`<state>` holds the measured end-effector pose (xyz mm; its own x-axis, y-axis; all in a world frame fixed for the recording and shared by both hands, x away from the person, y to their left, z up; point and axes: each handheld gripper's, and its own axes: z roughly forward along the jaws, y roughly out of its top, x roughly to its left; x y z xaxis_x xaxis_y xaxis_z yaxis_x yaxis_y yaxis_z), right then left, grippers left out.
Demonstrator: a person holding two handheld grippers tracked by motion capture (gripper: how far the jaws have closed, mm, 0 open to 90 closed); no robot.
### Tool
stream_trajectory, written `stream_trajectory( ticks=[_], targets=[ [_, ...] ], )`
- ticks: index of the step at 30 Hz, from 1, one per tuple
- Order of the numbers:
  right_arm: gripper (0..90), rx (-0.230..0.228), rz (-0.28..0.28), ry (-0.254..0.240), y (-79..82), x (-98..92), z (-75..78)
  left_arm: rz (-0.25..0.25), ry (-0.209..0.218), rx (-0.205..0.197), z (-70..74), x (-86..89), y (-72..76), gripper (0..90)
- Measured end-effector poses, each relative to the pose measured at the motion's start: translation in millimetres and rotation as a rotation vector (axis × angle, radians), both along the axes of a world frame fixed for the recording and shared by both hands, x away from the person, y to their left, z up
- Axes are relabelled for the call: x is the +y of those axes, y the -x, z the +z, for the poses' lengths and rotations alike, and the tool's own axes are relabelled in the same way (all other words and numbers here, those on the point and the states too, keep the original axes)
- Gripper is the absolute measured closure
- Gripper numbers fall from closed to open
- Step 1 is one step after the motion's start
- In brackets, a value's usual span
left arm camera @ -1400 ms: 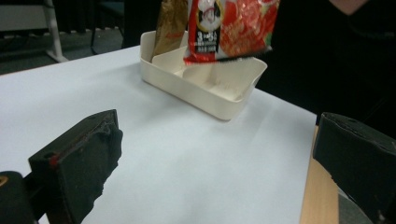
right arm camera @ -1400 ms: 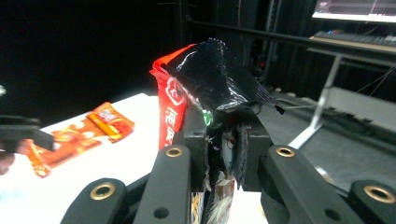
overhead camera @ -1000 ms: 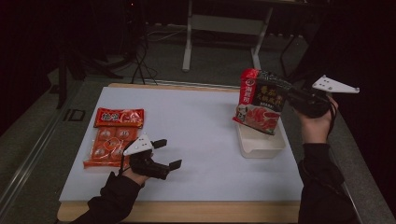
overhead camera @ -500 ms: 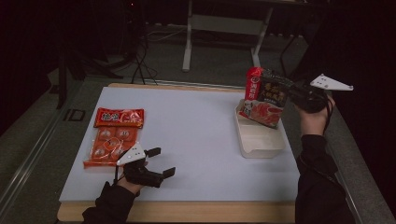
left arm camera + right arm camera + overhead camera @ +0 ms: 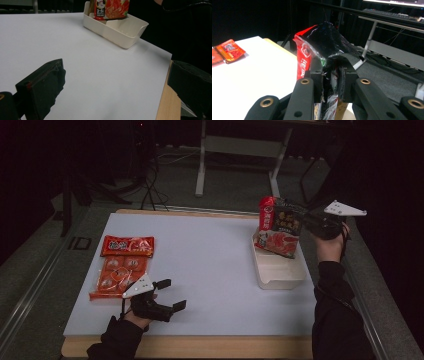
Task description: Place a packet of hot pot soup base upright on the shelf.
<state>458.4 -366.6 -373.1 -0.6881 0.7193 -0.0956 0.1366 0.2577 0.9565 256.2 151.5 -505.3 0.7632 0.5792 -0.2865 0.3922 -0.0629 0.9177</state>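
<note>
High view: the right gripper (image 5: 306,222) clamps a red pouch (image 5: 278,227) upright, its lower edge inside the white tray's (image 5: 280,275) far end. Well apart from the tray, the left gripper (image 5: 170,296) rests with jaws spread, beside two red packets (image 5: 120,265).

Left gripper view: jaws wide apart with nothing between; tray (image 5: 117,32) ahead, pouch (image 5: 111,8) inside.

Right gripper view: pads pinch the pouch (image 5: 322,47).

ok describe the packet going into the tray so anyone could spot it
Find the white tray at the table's right side. The packet stands upright over its far end, pinched by the right tool. It is red and black, unlike the flat orange packs on the left.
</note>
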Motion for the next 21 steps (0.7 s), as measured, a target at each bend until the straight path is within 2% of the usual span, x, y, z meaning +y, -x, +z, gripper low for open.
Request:
stream_trajectory(
  ticks=[3,8,15,19,21],
  targets=[
    [76.9,-0.004,0.033,0.026,-2.7,6.1,-5.0,-0.006,0.000,0.007,-2.1,-0.3,-0.3,1.6],
    [76.5,-0.011,0.055,0.028,-2.6,9.5,-9.5,-0.006,0.004,0.011,-3.0,-0.6,-0.2,1.6],
    [75.3,0.018,0.072,-0.013,-1.1,8.3,-20.6,-0.006,0.005,0.014,-3.7,-1.0,-0.1,1.6],
    [75.0,0.019,0.065,-0.040,1.2,6.1,-24.7,-0.004,-0.001,0.010,-4.4,-1.9,-0.4,1.6],
    [74.6,0.035,0.051,-0.050,1.7,4.0,-28.4,-0.007,-0.007,0.011,-5.1,-2.4,-0.6,1.6]
  ],
)
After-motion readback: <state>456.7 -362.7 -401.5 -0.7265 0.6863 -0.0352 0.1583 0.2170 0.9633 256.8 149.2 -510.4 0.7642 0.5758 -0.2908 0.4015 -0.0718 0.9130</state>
